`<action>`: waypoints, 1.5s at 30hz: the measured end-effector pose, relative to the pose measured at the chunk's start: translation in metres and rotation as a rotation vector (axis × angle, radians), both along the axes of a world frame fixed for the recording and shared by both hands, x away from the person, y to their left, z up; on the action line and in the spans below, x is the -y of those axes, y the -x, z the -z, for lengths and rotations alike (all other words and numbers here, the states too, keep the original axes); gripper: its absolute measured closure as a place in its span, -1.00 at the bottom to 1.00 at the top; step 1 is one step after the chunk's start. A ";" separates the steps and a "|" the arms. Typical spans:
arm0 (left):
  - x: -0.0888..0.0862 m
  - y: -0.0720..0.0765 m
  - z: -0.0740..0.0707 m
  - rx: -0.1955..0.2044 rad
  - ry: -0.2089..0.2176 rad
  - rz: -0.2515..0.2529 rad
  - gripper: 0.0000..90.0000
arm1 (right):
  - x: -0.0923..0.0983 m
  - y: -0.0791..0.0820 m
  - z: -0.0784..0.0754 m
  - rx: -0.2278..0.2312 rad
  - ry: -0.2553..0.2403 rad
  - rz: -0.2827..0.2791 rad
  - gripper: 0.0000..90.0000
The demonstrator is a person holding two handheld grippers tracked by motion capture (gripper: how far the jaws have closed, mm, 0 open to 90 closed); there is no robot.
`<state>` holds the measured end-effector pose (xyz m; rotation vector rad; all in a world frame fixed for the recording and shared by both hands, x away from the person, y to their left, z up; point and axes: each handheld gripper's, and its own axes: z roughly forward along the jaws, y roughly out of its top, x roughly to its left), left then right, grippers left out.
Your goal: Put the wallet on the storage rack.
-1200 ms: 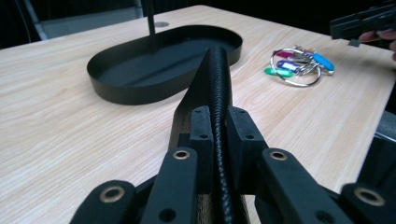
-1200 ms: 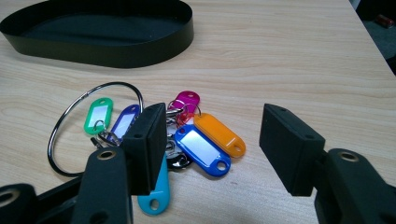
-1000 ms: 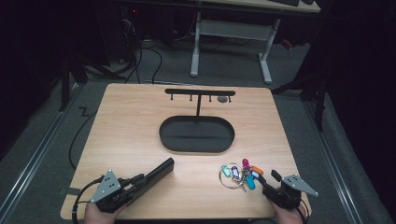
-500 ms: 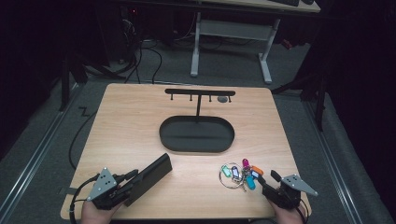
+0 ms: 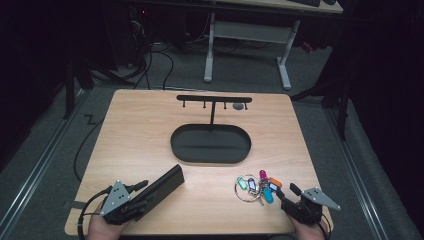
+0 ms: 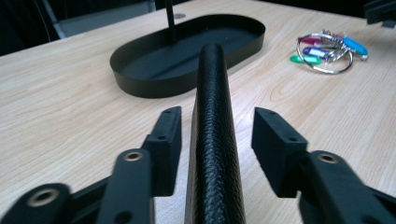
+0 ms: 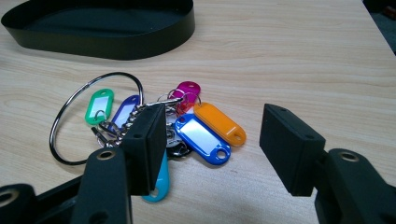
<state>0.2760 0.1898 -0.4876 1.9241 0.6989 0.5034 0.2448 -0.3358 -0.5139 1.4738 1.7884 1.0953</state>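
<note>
A long black textured case [image 5: 165, 184] lies on the wooden table near the front left. My left gripper [image 5: 145, 194] is open around its near end. In the left gripper view the case [image 6: 212, 116] runs between the two jaws with a gap on each side. A metal key ring with several coloured tags [image 5: 255, 187] lies at the front right. My right gripper [image 5: 289, 196] is open just behind it. In the right gripper view the tags [image 7: 201, 137] lie just ahead of the spread jaws, the left jaw partly covering them.
A black oval tray [image 5: 210, 144] sits mid-table with a thin post rising to a hook bar [image 5: 214, 99]. The tray's rim [image 6: 140, 86] lies ahead of the case. Bare wood [image 5: 140, 125] surrounds the tray. A desk frame and cables stand beyond the table.
My left gripper and the black case have shifted slightly at the front left. The right gripper and the keys have not moved.
</note>
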 end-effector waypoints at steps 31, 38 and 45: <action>0.014 -0.015 -0.023 -0.171 -0.351 0.019 -0.12 | -0.005 0.000 -0.004 0.006 -0.044 -0.072 -0.07; 0.020 -0.020 -0.032 -0.222 -0.411 0.021 -0.11 | -0.004 -0.002 0.001 -0.020 -0.044 -0.061 -0.07; 0.027 -0.028 -0.045 -0.322 -0.472 0.048 0.15 | -0.007 -0.002 0.001 -0.025 -0.029 -0.065 -0.07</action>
